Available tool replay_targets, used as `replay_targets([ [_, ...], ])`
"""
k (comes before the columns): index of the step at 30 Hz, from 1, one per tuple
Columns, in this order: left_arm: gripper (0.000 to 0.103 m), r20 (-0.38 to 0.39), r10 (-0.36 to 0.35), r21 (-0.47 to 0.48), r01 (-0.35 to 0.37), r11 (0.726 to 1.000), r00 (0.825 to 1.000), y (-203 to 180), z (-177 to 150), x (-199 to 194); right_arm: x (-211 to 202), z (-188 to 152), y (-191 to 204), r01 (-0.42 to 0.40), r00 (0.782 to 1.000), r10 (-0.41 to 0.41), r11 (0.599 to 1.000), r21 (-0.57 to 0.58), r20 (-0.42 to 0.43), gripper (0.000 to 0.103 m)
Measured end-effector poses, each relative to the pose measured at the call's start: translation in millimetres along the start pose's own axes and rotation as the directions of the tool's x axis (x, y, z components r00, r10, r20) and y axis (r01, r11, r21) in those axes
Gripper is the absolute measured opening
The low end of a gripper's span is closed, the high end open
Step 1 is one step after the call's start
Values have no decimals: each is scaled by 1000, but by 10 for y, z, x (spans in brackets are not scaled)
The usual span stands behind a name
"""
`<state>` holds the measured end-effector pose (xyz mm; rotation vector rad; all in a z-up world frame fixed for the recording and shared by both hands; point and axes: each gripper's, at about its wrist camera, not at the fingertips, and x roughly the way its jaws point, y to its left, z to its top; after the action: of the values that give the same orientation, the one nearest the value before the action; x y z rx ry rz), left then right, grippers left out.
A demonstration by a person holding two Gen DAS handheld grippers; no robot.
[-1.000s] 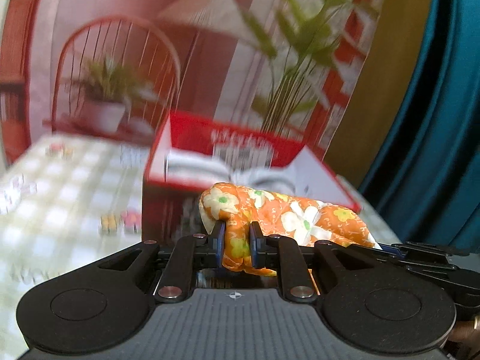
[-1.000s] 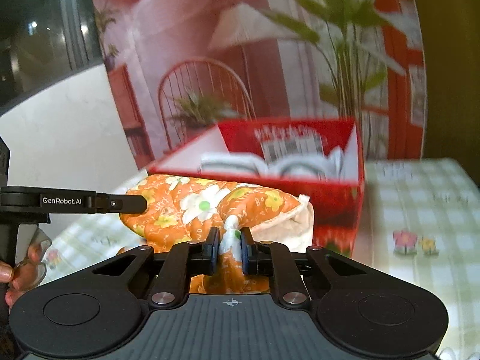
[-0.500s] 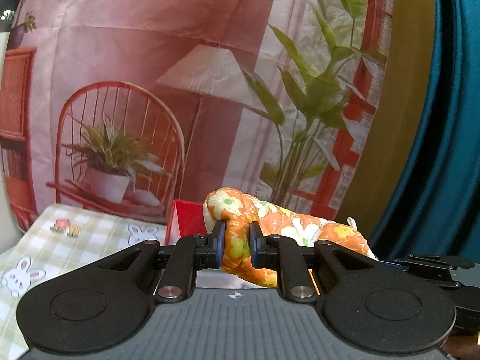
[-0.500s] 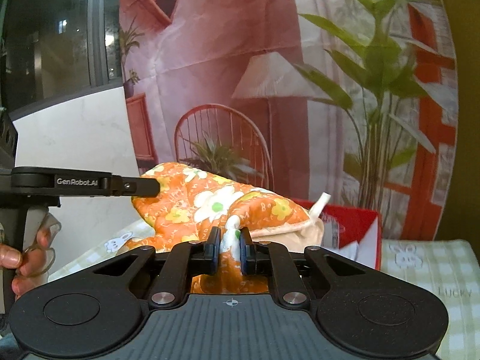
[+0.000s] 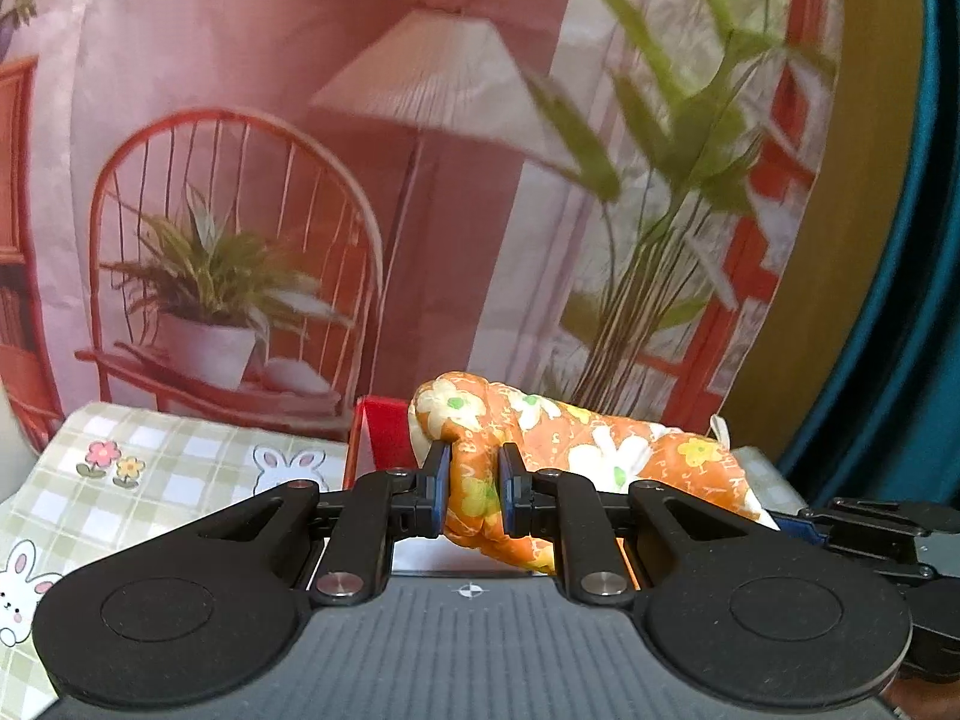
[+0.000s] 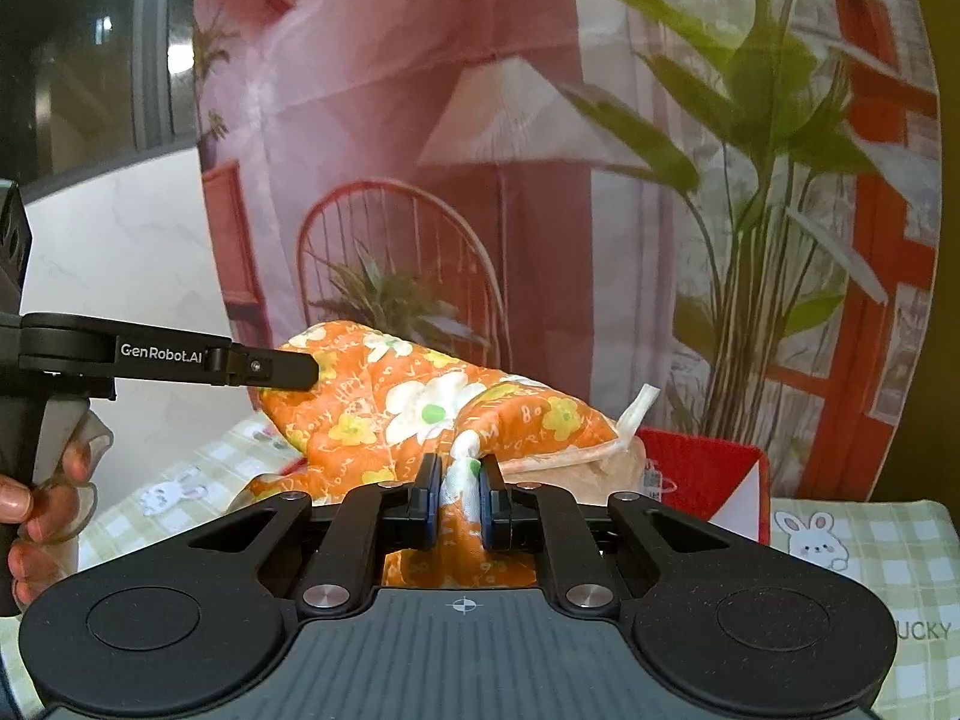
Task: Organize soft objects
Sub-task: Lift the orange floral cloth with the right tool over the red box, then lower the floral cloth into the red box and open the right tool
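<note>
An orange floral cushion (image 5: 600,450) hangs in the air between both grippers. My left gripper (image 5: 471,489) is shut on one bunched end of it. In the right wrist view the same cushion (image 6: 420,408) fills the middle, and my right gripper (image 6: 459,501) is shut on a pinch of its fabric near the white loop (image 6: 636,408). The left gripper (image 6: 288,367) shows there from the side, clamped on the cushion's far end. A red box (image 6: 702,480) sits low behind the cushion; its corner (image 5: 384,432) peeks out in the left wrist view.
A checked tablecloth with rabbits and flowers (image 5: 150,480) covers the table (image 6: 870,546). Behind it hangs a printed backdrop of a chair, lamp and plants (image 5: 420,180). A teal curtain (image 5: 924,300) is on the right. A person's hand (image 6: 36,504) holds the left gripper's handle.
Both grippers have risen and moved forward with the cushion held between them. The red box, large and close a second ago, now sits low and mostly hidden behind the cushion.
</note>
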<state>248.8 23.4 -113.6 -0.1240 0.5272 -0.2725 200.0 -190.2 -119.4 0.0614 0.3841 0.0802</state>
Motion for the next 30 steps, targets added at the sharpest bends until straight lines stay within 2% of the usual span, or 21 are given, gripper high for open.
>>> replay_targets([
  [6, 18, -98, 21, 8, -20, 1000, 995, 59, -104, 331, 343, -126, -127, 31, 995, -25, 998, 58, -94, 12],
  [9, 18, -176, 38, -17, -42, 999, 984, 84, -151, 484, 503, -207, -170, 49, 988, -35, 995, 87, -154, 12],
  [14, 18, -235, 61, 33, -54, 998, 970, 62, -285, 628, 659, -335, -197, 97, 968, -61, 985, 139, -245, 12],
  [19, 18, -270, 55, 8, -55, 998, 961, 104, -371, 677, 719, -418, -240, 126, 952, -68, 976, 179, -297, 12],
  [26, 18, -285, 85, 79, -65, 995, 955, -64, -417, 726, 745, -462, -258, 168, 935, -98, 969, 181, -342, 12],
  [30, 20, -280, 77, 97, -51, 994, 957, -116, -420, 706, 720, -479, -284, 184, 932, -114, 967, 178, -344, 13],
])
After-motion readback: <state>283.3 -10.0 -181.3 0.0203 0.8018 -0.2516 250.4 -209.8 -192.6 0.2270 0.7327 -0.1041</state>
